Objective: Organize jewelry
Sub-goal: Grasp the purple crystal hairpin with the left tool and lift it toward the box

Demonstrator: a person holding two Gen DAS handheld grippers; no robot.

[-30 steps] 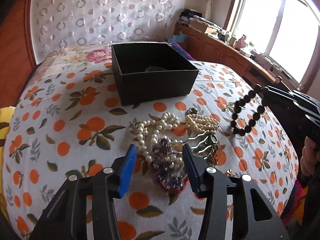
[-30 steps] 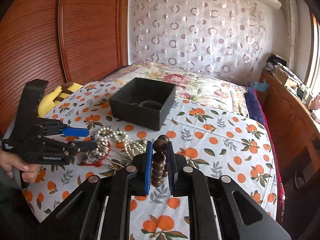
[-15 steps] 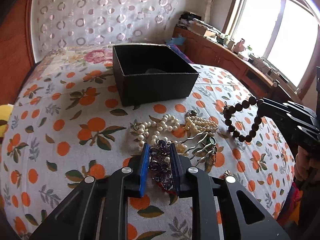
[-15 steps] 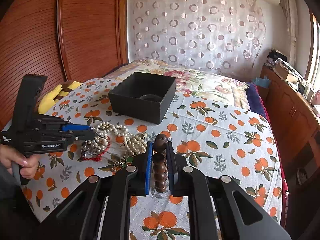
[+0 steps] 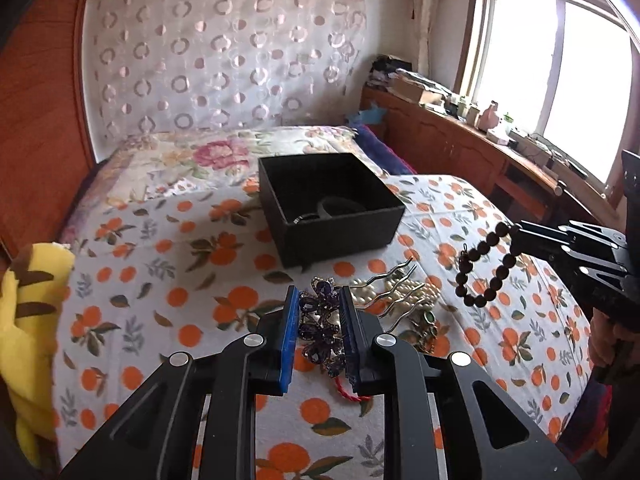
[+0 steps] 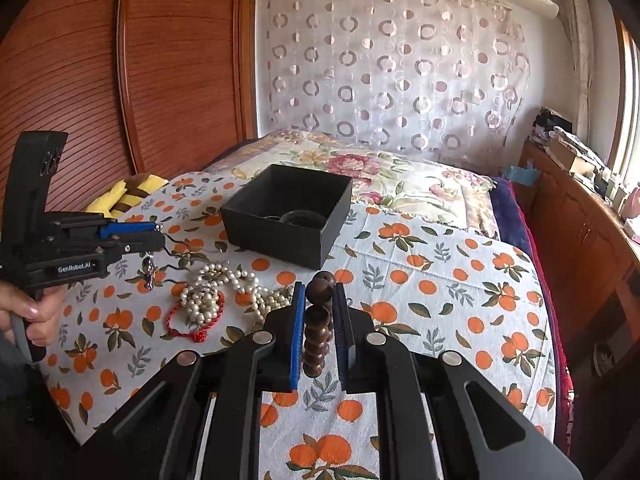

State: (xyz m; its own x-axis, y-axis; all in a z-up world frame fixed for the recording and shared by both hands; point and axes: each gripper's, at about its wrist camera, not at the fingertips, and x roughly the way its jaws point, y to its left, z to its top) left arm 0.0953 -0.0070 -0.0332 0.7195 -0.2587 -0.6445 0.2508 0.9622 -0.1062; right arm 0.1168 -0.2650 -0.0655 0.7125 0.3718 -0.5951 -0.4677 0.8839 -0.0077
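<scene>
Closest, clamped between the blue-padded fingers of the left gripper [image 5: 319, 328]: a purple flower hair comb [image 5: 320, 330], faceted stones in dark metal, wavy metal prongs [image 5: 394, 288] fanning out to the right past the tips, lifted above the bedspread [image 5: 160, 280]. Likewise pinched tight in the right gripper [image 6: 319, 326]: a dark wooden bead bracelet [image 6: 318, 320], smooth round beads stacked edge-on between the pads, the loop hanging free ahead of the tips in the left view. Just below and beyond the left tips, on cotton printed with oranges and leaves: a heap of cream pearl strands [image 6: 224, 292], glossy and tangled, with a twisted red cord bracelet [image 6: 192, 326] at its near edge and a green-stoned piece [image 5: 428, 318], too small to make out further, beside it. Farther ahead of both tools, well apart from the heap: a square black box [image 5: 332, 236], matte, rigid, open-topped, with a dark bangle [image 5: 340, 206] and a thin ring-like piece lying inside. Off to the left of the left tool, at the bed's edge: a yellow plush toy [image 5: 28, 320] with brown stripes. Behind the box, a floral pillow [image 5: 216, 152], then a sheer curtain [image 5: 224, 52] patterned with circles, ribbed reddish wood panelling [image 6: 120, 64] beside it.
</scene>
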